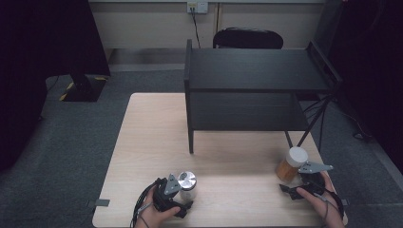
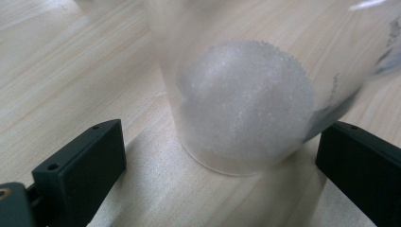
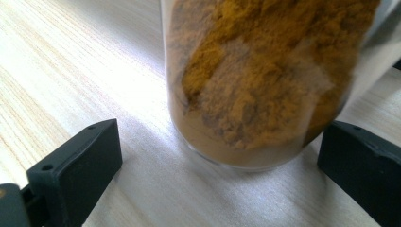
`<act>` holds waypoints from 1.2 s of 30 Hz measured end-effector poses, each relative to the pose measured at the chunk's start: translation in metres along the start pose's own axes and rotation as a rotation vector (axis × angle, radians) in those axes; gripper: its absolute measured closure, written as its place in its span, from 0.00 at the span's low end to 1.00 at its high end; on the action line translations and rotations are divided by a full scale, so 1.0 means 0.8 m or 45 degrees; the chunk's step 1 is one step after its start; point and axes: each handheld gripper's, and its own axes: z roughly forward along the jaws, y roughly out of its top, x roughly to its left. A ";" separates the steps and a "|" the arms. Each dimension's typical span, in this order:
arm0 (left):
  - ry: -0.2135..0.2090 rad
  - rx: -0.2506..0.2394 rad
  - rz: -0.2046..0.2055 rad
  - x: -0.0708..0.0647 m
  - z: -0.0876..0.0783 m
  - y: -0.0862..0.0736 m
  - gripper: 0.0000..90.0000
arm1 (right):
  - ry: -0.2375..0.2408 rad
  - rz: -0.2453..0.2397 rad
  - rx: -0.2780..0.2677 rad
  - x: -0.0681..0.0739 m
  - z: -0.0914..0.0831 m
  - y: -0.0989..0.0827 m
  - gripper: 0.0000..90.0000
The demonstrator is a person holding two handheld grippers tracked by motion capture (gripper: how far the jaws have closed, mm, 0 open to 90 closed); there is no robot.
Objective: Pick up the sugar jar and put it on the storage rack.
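At the lower left of the high view, a person's hand holds the left gripper [image 1: 183,192] low over the pale wooden table [image 1: 142,142]. Just in front of it stands a clear jar [image 1: 187,185] with a shiny metal lid, upright on the tabletop near the bottom edge of the frame. In the left gripper view that jar [image 2: 246,104] sits in the middle of the frame, holding a mound of white granules. The 2 black jaws rise from the lower left and lower right corners, spread wide, with the jar's base between them. The left jaw stands clear of the glass; the right jaw is very near it, and I cannot tell if it touches.

In the upper middle of the high view, a black 2-level shelf [image 1: 252,90] stands on the far part of the table, with a dark chair [image 1: 247,39] behind it.

At the lower right of the high view, the other hand holds the right gripper [image 1: 297,185], with an amber jar [image 1: 290,164] with a white lid upright just beyond it, near the table's right edge. In the right gripper view this jar [image 3: 260,80] occupies the upper middle, packed with orange-brown powder. The 2 jaws are spread wide at the lower corners, the jar's base between them, the left jaw well clear, the right one close beside the glass.
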 end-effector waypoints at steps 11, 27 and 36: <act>0.002 0.000 -0.002 -0.001 0.000 0.000 0.02 | 0.000 0.000 0.000 0.000 0.000 0.000 0.00; -0.012 -0.006 -0.021 0.005 -0.002 -0.002 0.02 | 0.000 0.000 0.000 0.000 0.000 0.000 0.00; -0.016 -0.033 -0.046 0.007 -0.005 -0.004 0.03 | -0.001 -0.001 0.000 0.000 0.000 0.000 0.00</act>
